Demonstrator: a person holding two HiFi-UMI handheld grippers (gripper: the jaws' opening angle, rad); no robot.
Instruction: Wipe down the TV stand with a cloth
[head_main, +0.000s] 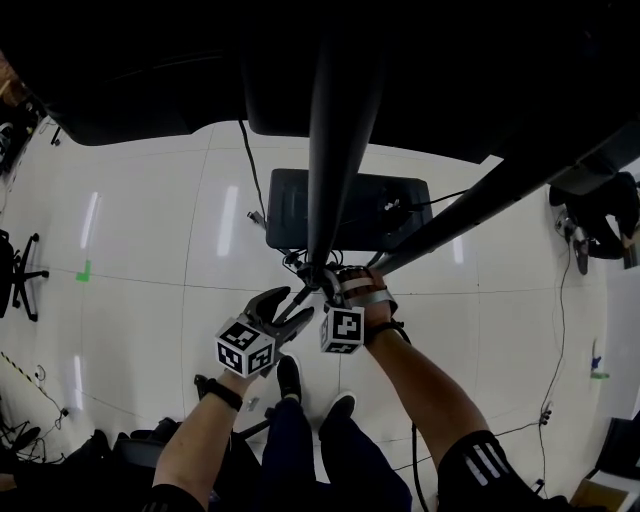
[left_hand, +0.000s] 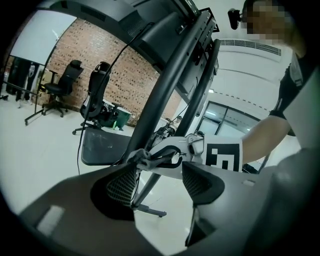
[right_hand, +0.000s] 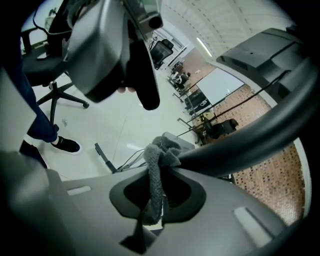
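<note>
No words, numbers or brand names are showing clearly enough to read. Only black-and-white square patterns are showing on the left cube (head_main: 245, 347) and the right cube (head_main: 343, 330), and they are not spelling anything.

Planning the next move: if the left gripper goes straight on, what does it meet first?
Probably the right gripper, holding the cloth against the pole, straight ahead between the open jaws; depth is unclear.

the white tiled floor (head_main: 150, 200) is occupied by the tv stand base (head_main: 290, 205), a cable (head_main: 249, 165) and a green tape mark (head_main: 84, 271).
</note>
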